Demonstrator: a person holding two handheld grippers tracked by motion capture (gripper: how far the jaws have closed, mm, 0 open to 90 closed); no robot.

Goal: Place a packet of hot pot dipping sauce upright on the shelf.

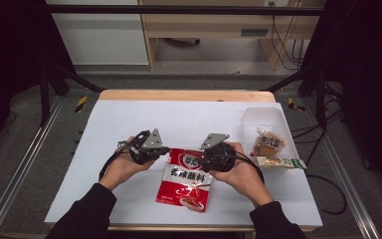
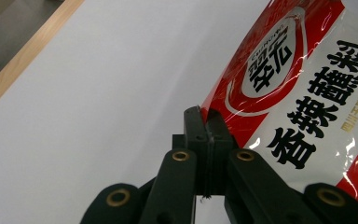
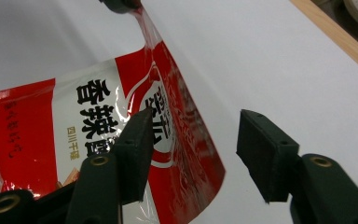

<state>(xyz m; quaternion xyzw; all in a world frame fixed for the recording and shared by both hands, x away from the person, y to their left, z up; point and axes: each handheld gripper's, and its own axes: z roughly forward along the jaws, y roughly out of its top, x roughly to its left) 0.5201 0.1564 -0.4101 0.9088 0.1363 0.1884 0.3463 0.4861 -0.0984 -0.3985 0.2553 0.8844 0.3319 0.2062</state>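
Low in the middle of the high view lies a red seasoning packet [image 1: 186, 179] on the white table [image 1: 129, 124]. The left gripper [image 1: 162, 151] is clamped tight on its upper left corner. The right gripper [image 1: 210, 158], at its upper right corner, has its jaws spread and pressing nothing. Farther right sit two small sauce packets [image 1: 269, 145] and a clear tub [image 1: 263, 119]

Red-white sauce packet [image 2: 307, 88]: large black characters "香辣蘸料"; small gold "四川".

Left gripper [image 1: 165, 151] fingers pressed together; right gripper [image 1: 205, 155] fingers spread apart.
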